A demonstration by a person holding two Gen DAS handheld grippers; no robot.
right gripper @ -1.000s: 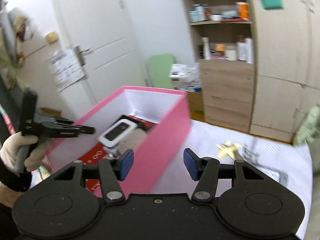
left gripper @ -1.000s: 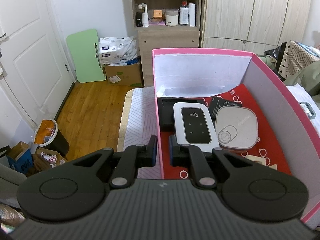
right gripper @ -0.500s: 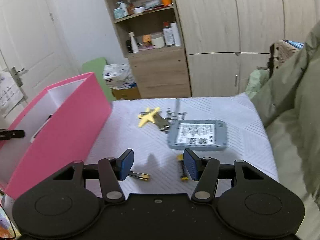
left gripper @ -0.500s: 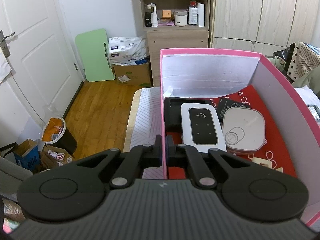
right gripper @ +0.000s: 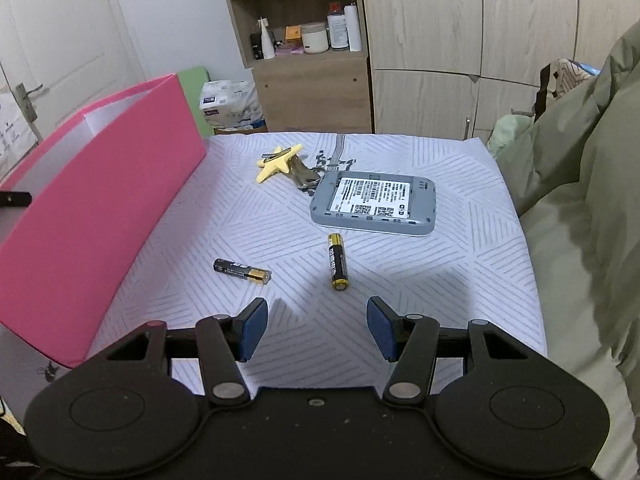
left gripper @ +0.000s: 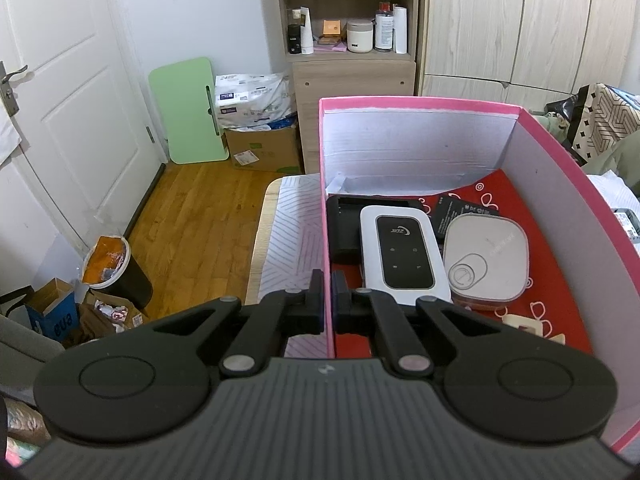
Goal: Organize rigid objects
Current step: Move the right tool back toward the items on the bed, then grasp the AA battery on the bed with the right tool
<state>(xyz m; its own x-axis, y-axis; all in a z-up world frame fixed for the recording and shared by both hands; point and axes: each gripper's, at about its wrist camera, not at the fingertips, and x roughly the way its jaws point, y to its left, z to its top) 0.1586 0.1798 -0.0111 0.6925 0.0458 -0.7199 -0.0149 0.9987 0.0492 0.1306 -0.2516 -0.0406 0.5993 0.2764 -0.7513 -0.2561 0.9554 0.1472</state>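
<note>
My left tongs [left gripper: 328, 300] are pinching the near side wall of the tall pink cardboard box [left gripper: 325, 208] with white inner walls, one pad outside and one inside, pressed flat against the card. The box stands on the white cloth with grey line pattern [right gripper: 400, 280]. Inside the box, on its red patterned floor, a white pocket router with a black oval screen [left gripper: 402, 254] lies closest to the wall I grip, resting partly on a black rectangular device [left gripper: 342, 224]. Beside the router, further from that wall, sits a pale grey rounded-square case [left gripper: 486, 258], and behind it a black battery pack with white print [left gripper: 460, 214]. A small cream piece [left gripper: 524, 324] lies near the box's front.

My right tongs [right gripper: 316, 330] are spread wide with nothing between the blue pads, hovering above the cloth outside the box. Just ahead of them lie two black-and-gold cylindrical batteries [right gripper: 337, 266], the other [right gripper: 242, 271] nearer the box. Further from the box than these is a grey router shell lying face down with a printed label [right gripper: 374, 202], and touching its far corner a yellow star-shaped tag on metal keys [right gripper: 280, 162].
</note>
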